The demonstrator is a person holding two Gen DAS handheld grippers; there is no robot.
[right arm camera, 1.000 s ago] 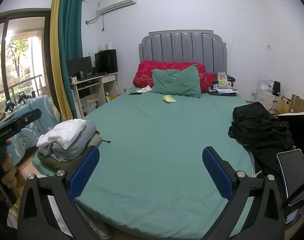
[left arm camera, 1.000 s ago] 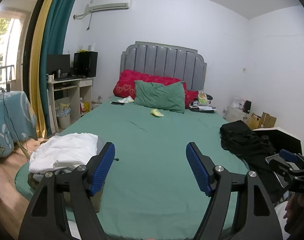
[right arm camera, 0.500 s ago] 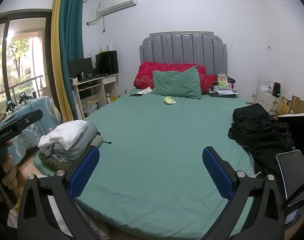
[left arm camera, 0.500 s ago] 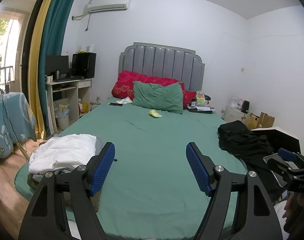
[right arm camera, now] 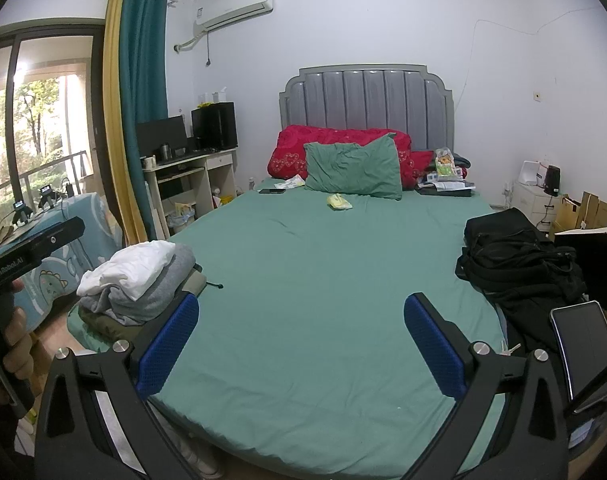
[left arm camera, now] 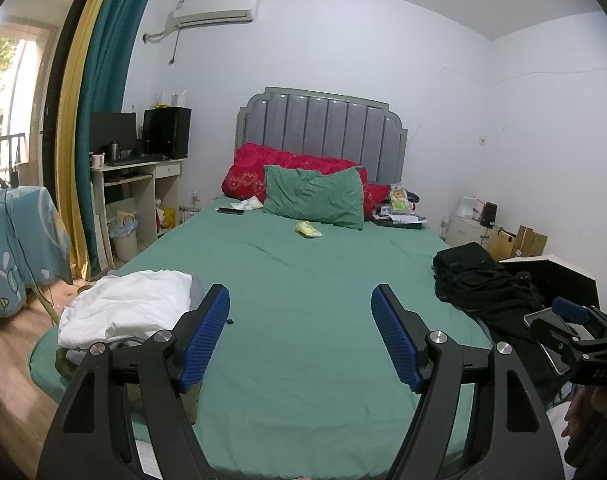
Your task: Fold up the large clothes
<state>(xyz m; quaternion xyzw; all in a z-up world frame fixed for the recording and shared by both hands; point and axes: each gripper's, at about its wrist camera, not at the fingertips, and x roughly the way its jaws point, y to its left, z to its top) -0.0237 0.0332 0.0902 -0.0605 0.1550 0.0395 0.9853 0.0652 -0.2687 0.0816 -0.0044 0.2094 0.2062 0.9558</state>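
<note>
The bed (left arm camera: 303,300), spread with a green sheet, fills both views, its long axis running from the foot at 6 o'clock up to the grey headboard (left arm camera: 323,132) at 12 o'clock, and its middle lies bare. The black heap of clothes (right arm camera: 519,264), loose and unfolded, sits on the bed's right edge at about 3 o'clock in both wrist views; it looks like the large garment waiting to be folded. At about 9 o'clock, on the left corner of the foot, rests a stack of folded clothes (right arm camera: 139,280), white on grey on olive, apparently finished work. The green pillow (left arm camera: 313,198) leans on red bedding near 12 o'clock, with a small yellow item (left arm camera: 308,229) just in front of it. The left tool (left arm camera: 299,334) hangs over the foot of the bed with its 2 blue pads spread wide and nothing between them; the right tool (right arm camera: 301,344) is likewise spread and empty. The coming move turns on 1 relation: the black heap lies to the right of both tools, well apart from the left and near the right, so the right hand is the closer one to reach it, probably dragging it toward the bare centre where both tools can work.
</note>
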